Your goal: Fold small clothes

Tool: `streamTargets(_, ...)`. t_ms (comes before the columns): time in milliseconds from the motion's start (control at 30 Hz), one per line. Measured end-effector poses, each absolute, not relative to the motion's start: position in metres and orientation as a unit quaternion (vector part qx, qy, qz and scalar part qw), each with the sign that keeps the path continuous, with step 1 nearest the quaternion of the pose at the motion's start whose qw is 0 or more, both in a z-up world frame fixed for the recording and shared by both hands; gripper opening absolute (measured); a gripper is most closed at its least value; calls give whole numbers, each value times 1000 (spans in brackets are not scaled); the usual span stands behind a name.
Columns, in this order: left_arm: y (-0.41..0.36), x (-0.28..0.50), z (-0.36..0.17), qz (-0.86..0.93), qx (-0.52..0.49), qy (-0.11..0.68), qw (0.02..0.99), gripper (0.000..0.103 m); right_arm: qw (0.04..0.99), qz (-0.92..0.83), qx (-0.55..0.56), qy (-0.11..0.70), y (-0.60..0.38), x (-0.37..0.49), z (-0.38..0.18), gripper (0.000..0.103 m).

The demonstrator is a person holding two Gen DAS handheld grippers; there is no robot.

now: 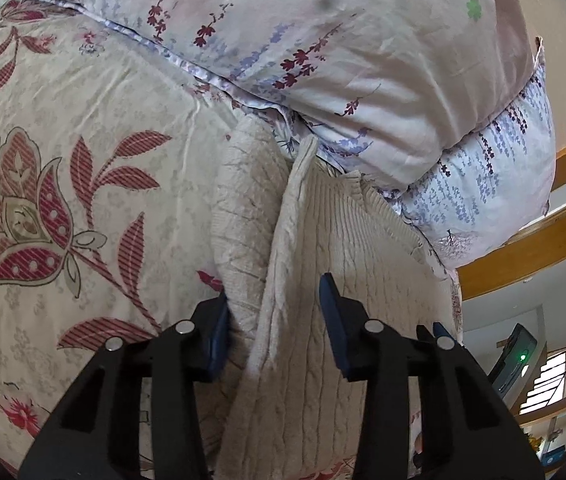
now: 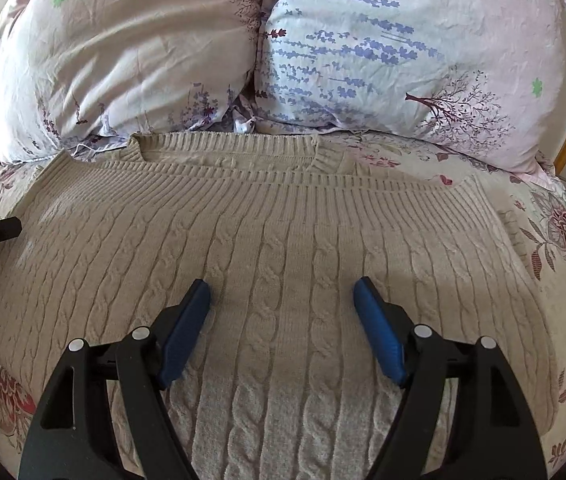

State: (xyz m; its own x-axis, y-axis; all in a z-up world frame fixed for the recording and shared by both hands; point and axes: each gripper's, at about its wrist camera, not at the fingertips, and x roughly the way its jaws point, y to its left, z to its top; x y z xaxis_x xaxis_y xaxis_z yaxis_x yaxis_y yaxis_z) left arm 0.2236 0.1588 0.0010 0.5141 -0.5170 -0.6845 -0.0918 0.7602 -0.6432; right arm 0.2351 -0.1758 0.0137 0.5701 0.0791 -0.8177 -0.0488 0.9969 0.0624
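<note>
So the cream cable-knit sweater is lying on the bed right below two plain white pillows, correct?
Not quite: the pillows are not plain white but printed with purple flowers and branches, as the right wrist view shows. The cream cable-knit sweater does lie on the bed right below them.

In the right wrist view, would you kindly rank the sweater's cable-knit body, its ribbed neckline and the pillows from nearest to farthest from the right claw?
1. Cable-knit body, directly beneath the right claw.
2. Ribbed neckline, further up the bed.
3. Pillows, behind the neckline.
</note>
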Motion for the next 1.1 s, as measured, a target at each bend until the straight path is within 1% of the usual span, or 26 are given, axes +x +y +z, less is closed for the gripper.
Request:
streamTargets(67, 159, 223, 1, -129, -318, 476, 810, 30, 886, 36, 17, 462, -176, 235, 14, 76)
streamTargets(100, 159, 223, 2, -125, -318, 478, 809, 19, 886, 37, 17, 463, -175, 235, 14, 77)
streamTargets(133, 161, 222, 2, -128, -324, 476, 808, 17, 885, 37, 18, 463, -175, 236, 14, 77)
streamTargets(333, 151, 221, 36, -181, -350, 435, 809, 15, 884, 39, 17, 466, -174, 237, 14, 77)
streamTargets(500, 120, 222, 68, -226, -341, 406, 817, 14, 882, 44, 20, 469, -175, 237, 15, 77)
streamTargets(667, 85, 223, 93, -279, -343, 379, 813, 13, 881, 63, 47, 467, -190, 230, 23, 77)
streamTargets(867, 36, 230, 108, -321, -339, 377, 800, 13, 895, 30, 96, 436, -246, 206, 41, 77)
streamTargets(933, 20, 234, 108, -333, -341, 379, 793, 13, 897, 15, 120, 426, -271, 200, 45, 77)
streamTargets(1100, -45, 245, 101, -372, -330, 395, 772, 13, 894, -17, 188, 406, -330, 181, 51, 77)
